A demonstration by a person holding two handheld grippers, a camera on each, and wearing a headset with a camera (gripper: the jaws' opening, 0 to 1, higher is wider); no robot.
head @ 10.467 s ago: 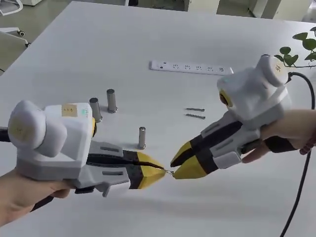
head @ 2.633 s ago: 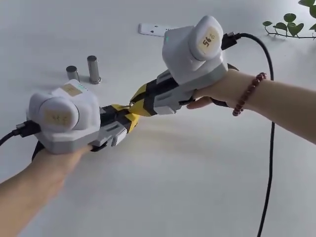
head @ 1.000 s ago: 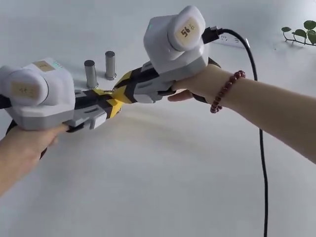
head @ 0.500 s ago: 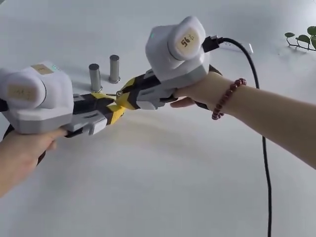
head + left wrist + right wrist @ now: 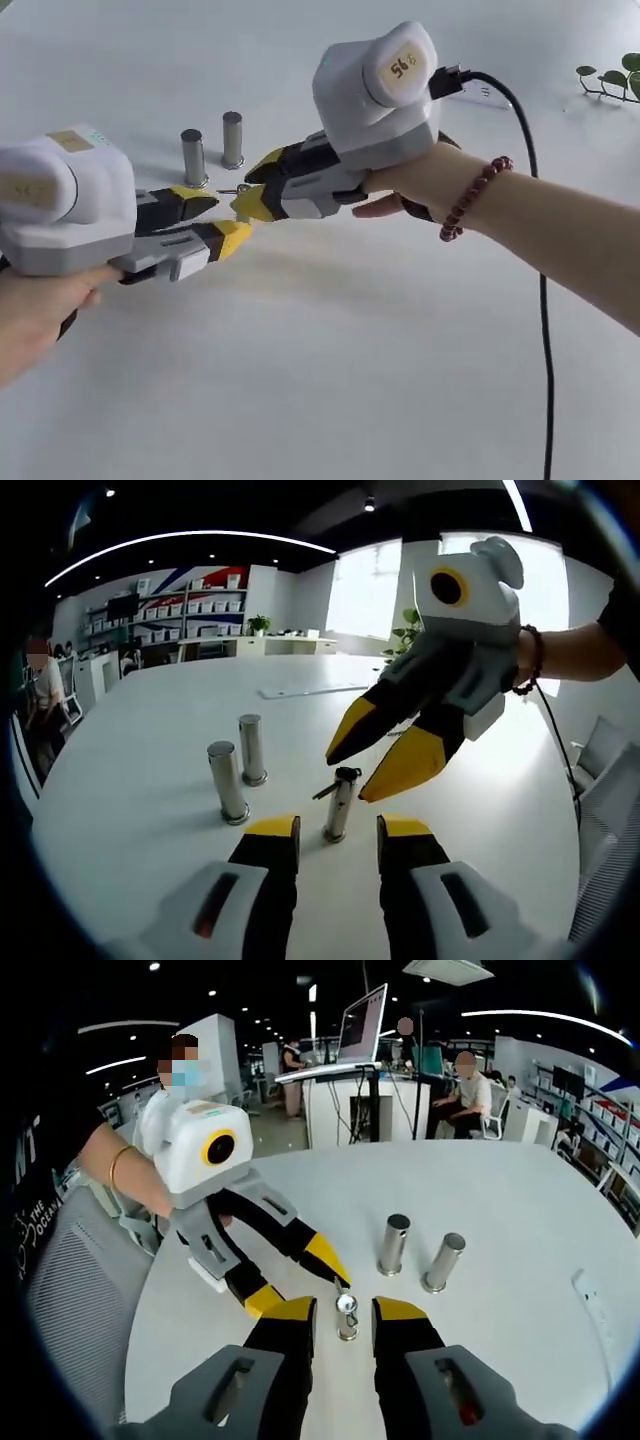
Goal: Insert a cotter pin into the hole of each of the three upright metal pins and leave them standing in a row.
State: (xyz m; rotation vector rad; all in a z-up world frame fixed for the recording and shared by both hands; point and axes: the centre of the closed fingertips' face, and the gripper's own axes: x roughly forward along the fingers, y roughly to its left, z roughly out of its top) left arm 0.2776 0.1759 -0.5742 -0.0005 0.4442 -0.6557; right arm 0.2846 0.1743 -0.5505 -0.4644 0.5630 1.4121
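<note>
Now, left claw [image 5: 338,828]: jaws parted with a clear gap, nothing held between them.
Right claw [image 5: 345,1310]: jaws likewise apart, gripping nothing; its tips face the left claw's tips, close but not touching.
Near pin [image 5: 338,805]: upright on the white table [image 5: 150,730], just ahead of each claw's tips and in line with the gap between the jaws.
Cotter pin [image 5: 324,791]: through the hole near the near pin's top, sticking out sideways, just below the right claw's lower tip.
Second pin [image 5: 228,780]: upright, ahead and left of the left claw.
Third pin [image 5: 251,750]: upright, just beside the second pin, a little farther from the left claw.
</note>
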